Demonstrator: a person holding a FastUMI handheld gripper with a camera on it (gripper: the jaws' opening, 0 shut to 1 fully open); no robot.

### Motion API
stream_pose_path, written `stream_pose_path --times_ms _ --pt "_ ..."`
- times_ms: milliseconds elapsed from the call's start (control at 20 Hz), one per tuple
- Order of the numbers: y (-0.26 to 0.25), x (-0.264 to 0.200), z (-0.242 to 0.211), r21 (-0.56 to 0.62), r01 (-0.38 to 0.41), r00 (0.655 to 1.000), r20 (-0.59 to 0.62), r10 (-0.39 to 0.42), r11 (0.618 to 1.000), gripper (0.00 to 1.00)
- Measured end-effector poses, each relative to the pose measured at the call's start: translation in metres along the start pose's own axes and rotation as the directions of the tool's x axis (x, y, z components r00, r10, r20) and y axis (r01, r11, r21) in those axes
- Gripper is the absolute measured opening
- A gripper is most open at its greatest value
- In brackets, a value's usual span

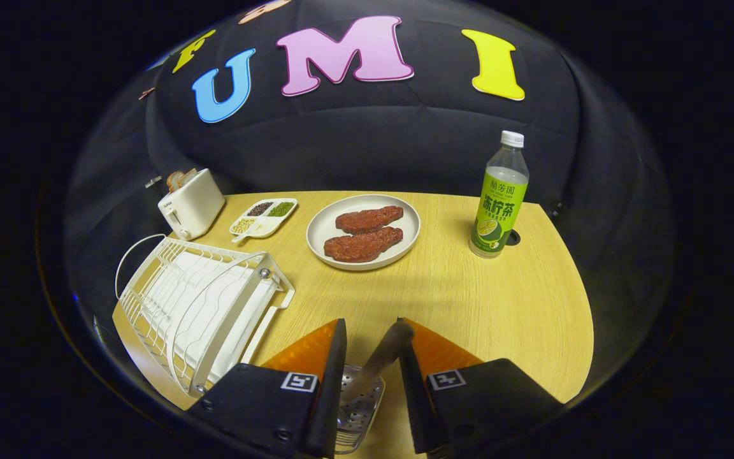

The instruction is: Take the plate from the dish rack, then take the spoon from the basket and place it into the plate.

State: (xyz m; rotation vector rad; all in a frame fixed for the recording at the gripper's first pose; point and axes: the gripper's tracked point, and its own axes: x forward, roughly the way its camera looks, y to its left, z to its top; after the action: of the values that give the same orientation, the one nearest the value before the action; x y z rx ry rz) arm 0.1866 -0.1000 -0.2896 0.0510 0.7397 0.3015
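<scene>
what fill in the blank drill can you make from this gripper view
1. The plate holds two slabs of ____.
2. The white dish rack stands near the ____, which has bread in it.
3. A utensil handle rises between the gripper fingers from a perforated metal ____.
4. The bottle's cap is ____.

Missing: meat; toaster; basket; white

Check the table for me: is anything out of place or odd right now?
Yes. The plate beyond the jaws already holds two steaks, leaving little bare room for the spoon, which leans in the perforated basket between the open gripper jaws. Nothing looks spilled or tipped.
</scene>
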Motion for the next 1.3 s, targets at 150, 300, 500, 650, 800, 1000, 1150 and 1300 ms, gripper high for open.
stream_pose_path --times_ms 150,300,500,650,800,1000,1150,1300 --pt "-0.002 0.003 -0.003 0.021 0.021 1.0 -0.013 -0.02 1.0 0.3" --pt "0.003 -0.002 -0.002 0.056 -0.002 1.0 -0.026 0.003 0.998 0.27" --pt "0.007 -0.011 0.01 0.082 0.002 1.0 0.001 -0.002 0.997 0.17" --pt "0.009 -0.023 0.018 0.049 0.024 0.999 0.04 -0.026 0.999 0.14" --pt "0.016 -0.043 0.03 0.051 0.026 0.997 0.074 -0.03 0.998 0.13" --pt "0.02 -0.077 0.054 0.08 0.047 0.99 0.127 -0.057 0.996 0.13" --pt "0.02 -0.115 0.07 0.099 0.09 0.981 0.163 -0.105 0.991 0.13" --pt "0.027 -0.157 0.075 0.153 0.108 0.973 0.186 -0.136 0.982 0.13"
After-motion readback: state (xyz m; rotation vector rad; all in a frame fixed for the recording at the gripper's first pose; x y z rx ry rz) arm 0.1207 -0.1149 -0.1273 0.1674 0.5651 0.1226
